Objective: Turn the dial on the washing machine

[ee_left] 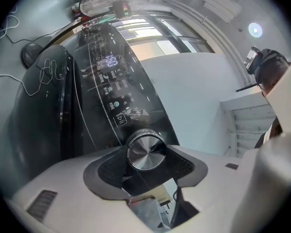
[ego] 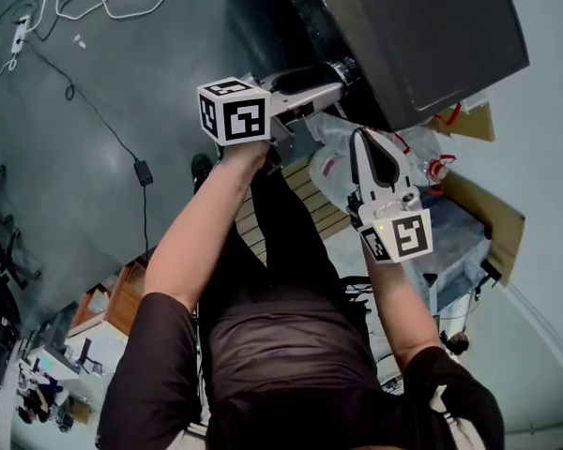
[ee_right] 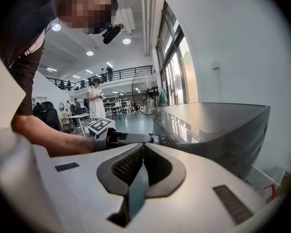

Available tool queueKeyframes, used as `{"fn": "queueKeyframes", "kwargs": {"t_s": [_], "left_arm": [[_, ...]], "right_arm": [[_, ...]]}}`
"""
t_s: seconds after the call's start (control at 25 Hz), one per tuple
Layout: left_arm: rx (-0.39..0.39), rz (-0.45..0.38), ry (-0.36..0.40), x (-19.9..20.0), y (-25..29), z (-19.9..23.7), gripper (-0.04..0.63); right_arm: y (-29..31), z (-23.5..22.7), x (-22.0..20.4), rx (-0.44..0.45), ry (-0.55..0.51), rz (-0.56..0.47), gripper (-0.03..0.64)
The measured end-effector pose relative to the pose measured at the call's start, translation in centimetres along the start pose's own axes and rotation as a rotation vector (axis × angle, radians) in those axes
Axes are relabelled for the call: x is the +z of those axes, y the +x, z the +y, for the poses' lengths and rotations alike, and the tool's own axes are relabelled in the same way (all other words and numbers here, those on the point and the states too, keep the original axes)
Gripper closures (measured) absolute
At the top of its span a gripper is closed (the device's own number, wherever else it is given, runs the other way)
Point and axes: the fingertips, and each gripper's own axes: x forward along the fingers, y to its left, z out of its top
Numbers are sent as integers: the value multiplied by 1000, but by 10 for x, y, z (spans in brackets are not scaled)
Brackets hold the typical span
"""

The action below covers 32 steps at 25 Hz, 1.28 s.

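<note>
The dark washing machine (ego: 413, 36) fills the top right of the head view. Its round silver dial (ee_left: 144, 151) sits at the lower end of the glossy black control panel (ee_left: 114, 91). My left gripper (ego: 336, 75) reaches to the machine's front and is shut on the dial, one ribbed pad (ee_left: 109, 168) on each side of it. My right gripper (ego: 368, 146) hangs lower, beside the machine, shut with nothing between its jaws. In the right gripper view the left gripper (ee_right: 128, 138) shows against the machine's grey top (ee_right: 213, 123).
Clear plastic bags (ego: 330, 162) and a cardboard box (ego: 493, 209) lie below the machine. Cables and a power adapter (ego: 143, 171) run across the grey floor at left. A standing fan (ee_right: 143, 92) and people at tables are far behind.
</note>
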Motion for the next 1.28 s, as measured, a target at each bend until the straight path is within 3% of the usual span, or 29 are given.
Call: {"fn": "queueKeyframes", "kwargs": {"t_s": [1.08, 1.28], "left_arm": [[-58, -54, -260, -5, 1, 5, 328], [-100, -61, -241, 0, 2, 1, 329]], "right_arm": [[-2, 1, -5, 6, 0, -1, 594], [-2, 2, -5, 12, -5, -6, 594]]}}
